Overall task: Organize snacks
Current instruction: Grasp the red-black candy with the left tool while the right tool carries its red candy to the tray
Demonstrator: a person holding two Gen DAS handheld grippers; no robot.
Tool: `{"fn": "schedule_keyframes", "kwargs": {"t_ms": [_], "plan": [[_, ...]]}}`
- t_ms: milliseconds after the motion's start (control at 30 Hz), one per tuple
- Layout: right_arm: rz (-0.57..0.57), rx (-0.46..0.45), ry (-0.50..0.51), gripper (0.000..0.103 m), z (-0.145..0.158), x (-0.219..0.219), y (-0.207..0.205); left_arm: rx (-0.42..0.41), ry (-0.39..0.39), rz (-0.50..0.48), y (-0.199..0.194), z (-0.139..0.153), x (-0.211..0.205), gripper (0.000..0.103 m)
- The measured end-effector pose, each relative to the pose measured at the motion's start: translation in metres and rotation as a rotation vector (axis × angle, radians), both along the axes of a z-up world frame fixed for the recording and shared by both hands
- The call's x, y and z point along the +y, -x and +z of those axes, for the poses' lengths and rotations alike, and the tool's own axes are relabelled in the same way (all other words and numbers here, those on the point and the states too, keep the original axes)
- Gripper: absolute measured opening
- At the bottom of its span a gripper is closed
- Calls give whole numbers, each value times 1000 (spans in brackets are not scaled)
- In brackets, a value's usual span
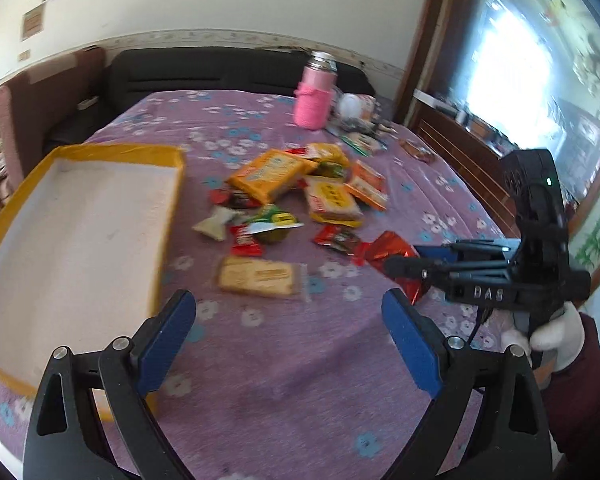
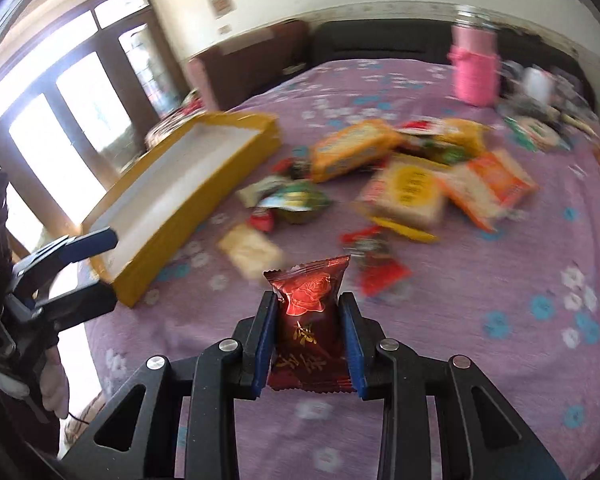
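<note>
My right gripper (image 2: 309,304) is shut on a dark red rose-print snack packet (image 2: 310,320) and holds it above the purple floral cloth; the packet also shows in the left wrist view (image 1: 394,258), with the right gripper (image 1: 404,266) beside it. My left gripper (image 1: 288,306) is open and empty, close to the near right corner of the yellow box lid (image 1: 4,220) with a white inside. It also shows in the right wrist view (image 2: 96,264). A pile of snack packets (image 1: 292,184) lies mid-table, with a pale biscuit packet (image 1: 260,276) nearest.
A pink-sleeved flask (image 1: 314,96) stands at the far side with more small items (image 1: 360,128) beside it. A dark sofa (image 1: 220,68) and a chair (image 1: 48,92) stand behind the table. A wooden cabinet (image 1: 460,152) is on the right.
</note>
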State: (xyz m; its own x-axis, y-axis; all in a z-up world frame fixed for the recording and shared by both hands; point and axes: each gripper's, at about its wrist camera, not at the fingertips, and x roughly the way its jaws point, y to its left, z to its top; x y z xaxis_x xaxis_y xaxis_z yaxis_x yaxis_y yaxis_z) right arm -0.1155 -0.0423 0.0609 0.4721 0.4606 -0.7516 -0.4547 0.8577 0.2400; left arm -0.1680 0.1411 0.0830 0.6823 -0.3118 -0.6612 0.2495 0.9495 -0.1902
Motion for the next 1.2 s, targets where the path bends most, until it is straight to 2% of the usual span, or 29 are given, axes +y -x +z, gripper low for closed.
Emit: {"fn": "schedule_keyframes", "kwargs": {"t_ms": [133, 200, 233, 333, 400, 500, 633, 667, 700, 733, 767, 967, 1200], "plan": [[-121, 33, -63, 32, -3, -48, -13, 62, -42, -65, -32, -10, -50, 94], [-154, 42, -98, 32, -4, -66, -16, 110, -27, -88, -48, -17, -68, 80], [-163, 41, -105, 32, -4, -70, -16, 147, -11, -89, -58, -22, -75, 77], [-181, 43, -126, 32, -6, -84, -16, 237, 58, -57, -85, -37, -84, 76], [-191, 43, -146, 32, -8, -93, -17, 264, 62, -7, -100, -46, -89, 76], [-202, 48, -178, 32, -13, -104, -20, 258, 49, 10, -111, -52, -95, 76], [-203, 56, -206, 33, -17, -110, -21, 255, -36, 25, -122, -61, -108, 76], [-202, 57, -209, 33, -18, -110, -21, 250, -61, 30, -123, -62, -109, 73], [-200, 58, -212, 33, -18, -110, -21, 226, -99, 34, -123, -62, -113, 50], [-198, 58, -213, 32, -19, -110, -21, 204, -149, 47, -122, -61, -115, 35], [-196, 58, -213, 32, -19, -109, -21, 196, -155, 40, -123, -62, -114, 26], [-189, 47, -197, 32, -16, -104, -20, 199, -97, 46, -113, -59, -98, 25], [-169, 33, -188, 32, -5, -86, -15, 148, 25, 69, -86, -27, -60, 25]]}}
